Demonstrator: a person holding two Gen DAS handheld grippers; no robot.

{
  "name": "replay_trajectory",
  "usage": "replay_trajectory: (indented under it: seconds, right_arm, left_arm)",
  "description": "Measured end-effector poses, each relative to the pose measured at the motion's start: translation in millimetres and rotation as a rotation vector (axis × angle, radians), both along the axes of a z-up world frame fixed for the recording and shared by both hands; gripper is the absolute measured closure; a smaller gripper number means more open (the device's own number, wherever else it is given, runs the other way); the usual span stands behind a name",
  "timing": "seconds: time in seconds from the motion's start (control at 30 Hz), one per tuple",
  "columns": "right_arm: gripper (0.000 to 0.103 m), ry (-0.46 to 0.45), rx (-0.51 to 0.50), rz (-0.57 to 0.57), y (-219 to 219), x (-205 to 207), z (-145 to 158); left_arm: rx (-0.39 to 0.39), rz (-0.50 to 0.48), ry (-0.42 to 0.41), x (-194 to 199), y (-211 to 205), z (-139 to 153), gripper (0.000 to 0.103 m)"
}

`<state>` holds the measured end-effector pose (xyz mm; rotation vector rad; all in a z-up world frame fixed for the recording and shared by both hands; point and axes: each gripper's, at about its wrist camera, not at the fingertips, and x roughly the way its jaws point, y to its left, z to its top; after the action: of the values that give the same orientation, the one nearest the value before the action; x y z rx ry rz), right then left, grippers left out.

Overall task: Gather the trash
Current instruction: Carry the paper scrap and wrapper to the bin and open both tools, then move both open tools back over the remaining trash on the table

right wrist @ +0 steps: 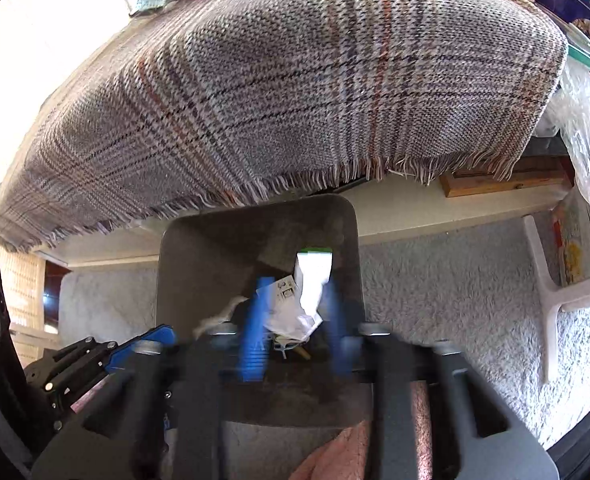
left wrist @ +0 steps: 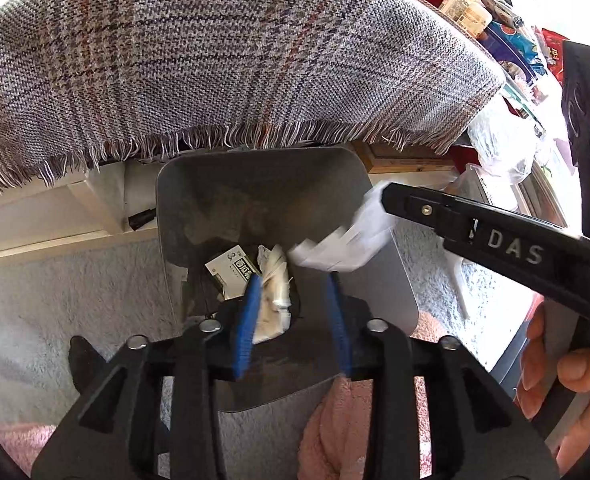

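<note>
A grey trash bin [left wrist: 391, 280] stands on the carpet below a table, also in the right wrist view [right wrist: 183, 272]. It holds a small printed box [left wrist: 231, 270] and crumpled paper [left wrist: 273, 300]. My left gripper [left wrist: 293, 312] is open and empty above the bin. My right gripper [right wrist: 295, 320] is open over the bin; a white paper scrap [right wrist: 311, 284] is blurred between its fingers and seems to fall. In the left wrist view the right gripper [left wrist: 379, 200] comes in from the right with the blurred white paper [left wrist: 343, 244] at its tip.
A plaid fringed cloth [left wrist: 215, 60] hangs over the table edge above the bin. Packages and clutter [left wrist: 495, 20] lie on the table at right, with a plastic bag [left wrist: 503, 144] beside it. A white chair leg [right wrist: 551, 296] stands right. A pink towel [left wrist: 335, 420] lies below.
</note>
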<state>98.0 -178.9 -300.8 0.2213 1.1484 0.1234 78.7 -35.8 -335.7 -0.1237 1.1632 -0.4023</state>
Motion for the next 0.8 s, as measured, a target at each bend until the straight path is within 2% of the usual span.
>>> replay_trajectory:
  seconds: [0.07,0.1,0.2,0.23,0.3,0.5,0.63,0.8]
  right_arm:
    - [0.047,-0.008,0.002,-0.010,-2.8,-0.6,3.1]
    - [0.043,-0.009,0.001,-0.012,-3.7,-0.6,4.2]
    - [0.012,-0.036,-0.030,-0.050,-12.8,-3.7,13.1]
    - [0.007,-0.053,-0.043,-0.067,-16.9,-5.6,17.3]
    - [0.003,-0.074,-0.052,-0.088,-24.9,-7.4,24.4]
    - [0.003,-0.102,0.023,-0.126,-53.2,-9.7,48.3]
    - [0.003,-0.165,0.031,-0.134,-63.5,-5.1,81.9]
    - [0.003,-0.250,0.028,-0.097,-60.5,13.0,120.8]
  left_arm:
    - [0.005,0.011,-0.008,0.4,2.4,4.5,0.064]
    - [0.011,0.018,-0.017,-0.8,5.0,6.7,0.056]
    - [0.037,0.047,-0.069,-5.8,12.7,17.4,0.028]
    - [0.047,0.058,-0.092,-7.7,16.1,23.1,0.018]
    - [0.065,0.071,-0.116,-9.8,20.5,30.1,0.008]
    - [0.053,0.113,-0.098,-5.6,32.3,47.9,0.008]
    - [0.039,0.151,-0.131,4.1,44.1,78.9,0.008]
    - [0.090,0.178,-0.206,26.2,60.5,125.8,0.008]
